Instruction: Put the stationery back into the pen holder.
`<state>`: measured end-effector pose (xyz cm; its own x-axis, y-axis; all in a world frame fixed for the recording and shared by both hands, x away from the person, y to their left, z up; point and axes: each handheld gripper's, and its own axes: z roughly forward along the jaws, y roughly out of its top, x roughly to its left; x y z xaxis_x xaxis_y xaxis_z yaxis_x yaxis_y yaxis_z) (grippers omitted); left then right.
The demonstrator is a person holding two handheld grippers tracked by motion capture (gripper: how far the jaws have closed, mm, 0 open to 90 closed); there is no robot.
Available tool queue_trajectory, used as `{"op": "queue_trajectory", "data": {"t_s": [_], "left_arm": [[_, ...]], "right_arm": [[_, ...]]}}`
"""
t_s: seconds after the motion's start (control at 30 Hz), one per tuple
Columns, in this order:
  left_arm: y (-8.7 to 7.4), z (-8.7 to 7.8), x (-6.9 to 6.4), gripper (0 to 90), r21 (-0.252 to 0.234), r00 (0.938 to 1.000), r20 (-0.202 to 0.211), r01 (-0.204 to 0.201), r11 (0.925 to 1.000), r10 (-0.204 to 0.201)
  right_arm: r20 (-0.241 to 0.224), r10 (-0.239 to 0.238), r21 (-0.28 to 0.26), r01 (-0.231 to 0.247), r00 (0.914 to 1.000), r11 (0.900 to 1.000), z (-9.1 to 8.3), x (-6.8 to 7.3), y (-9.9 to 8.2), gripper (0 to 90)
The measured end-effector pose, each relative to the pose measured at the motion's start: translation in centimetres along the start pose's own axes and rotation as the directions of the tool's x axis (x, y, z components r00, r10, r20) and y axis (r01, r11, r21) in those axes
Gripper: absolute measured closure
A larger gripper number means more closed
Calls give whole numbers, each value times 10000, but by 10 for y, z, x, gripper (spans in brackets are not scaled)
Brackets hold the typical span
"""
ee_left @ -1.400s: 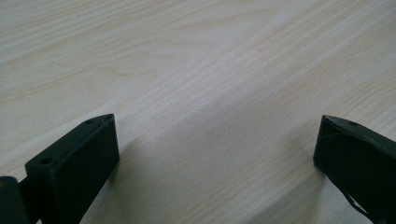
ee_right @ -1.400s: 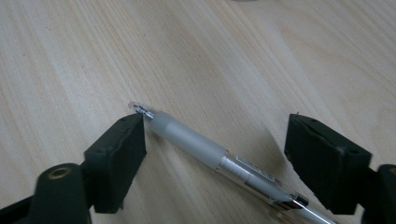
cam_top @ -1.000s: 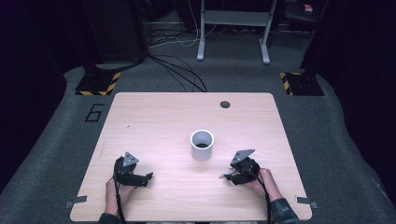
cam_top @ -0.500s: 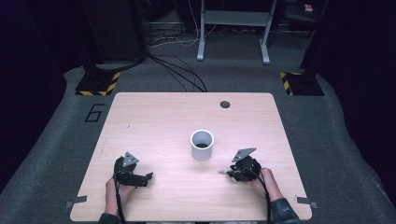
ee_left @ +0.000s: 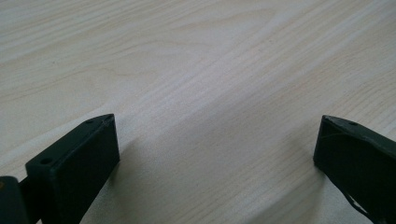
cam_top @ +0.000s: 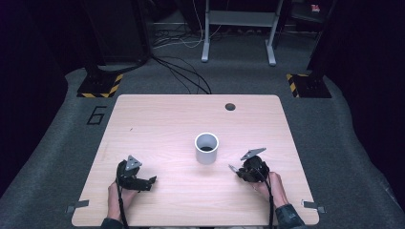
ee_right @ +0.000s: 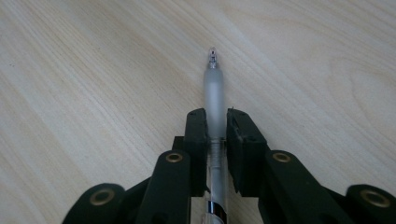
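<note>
My right gripper (ee_right: 215, 116) is shut on a frosted clear pen (ee_right: 214, 88); its jaws have just been closing on the barrel. The pen's tip points away from me, just over the wooden table (cam_top: 162, 124). In the high view the right gripper (cam_top: 234, 168) rests at the table's near right, a little right of a white cup (cam_top: 207, 148). My left gripper (cam_top: 150, 181) lies at the near left, held by a hand. In the left gripper view it (ee_left: 217, 140) stands wide open with bare wood between its fingers.
The white cup stands upright near the table's middle, between the two grippers. A dark round hole (cam_top: 230, 106) sits near the far edge. Cables (cam_top: 186, 71) and yellow-black striped feet (cam_top: 101, 85) lie on the grey floor beyond the table.
</note>
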<state>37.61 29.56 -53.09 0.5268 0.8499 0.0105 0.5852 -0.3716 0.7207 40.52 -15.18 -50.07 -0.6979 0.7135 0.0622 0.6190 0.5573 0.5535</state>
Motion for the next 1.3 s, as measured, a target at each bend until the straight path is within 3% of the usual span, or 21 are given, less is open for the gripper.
{"op": "queue_trajectory", "data": {"t_s": [0.3, 0.37, 0.47, 0.8, 0.93, 1.13, 1.3], "left_arm": [[0, 0, 0, 0, 5, 10000, 5, -5, 10000, 5], [0, 0, 0, 0, 4, 10000, 4, -1, 10000, 1], [0, 0, 0, 0, 2, 10000, 6, -2, 10000, 2], [0, 0, 0, 0, -2, 10000, 7, -3, 10000, 3], [0, 0, 0, 0, 12, 10000, 18, 2, 10000, -2], [0, 0, 0, 0, -49, 10000, -8, 28, 10000, -28], [0, 0, 0, 0, -53, 10000, -8, 26, 10000, -26]], "right_arm": [[194, -398, 293, 392, 9990, 9988, 8, 4, 15, 629], [66, -462, 349, 460, 9989, 9983, 10, 4, 18, 625], [267, -613, 289, 606, 9978, 9977, 13, 6, 22, 628], [222, -668, 376, 659, 9975, 9971, 15, 8, 26, 729], [210, -409, 377, 401, 9989, 9985, 17, 7, 28, 793], [183, -183, 306, 177, 9997, 9994, 16, 7, 27, 804], [52, 275, -462, -272, 9996, 9986, 13, 4, 20, 805]]}}
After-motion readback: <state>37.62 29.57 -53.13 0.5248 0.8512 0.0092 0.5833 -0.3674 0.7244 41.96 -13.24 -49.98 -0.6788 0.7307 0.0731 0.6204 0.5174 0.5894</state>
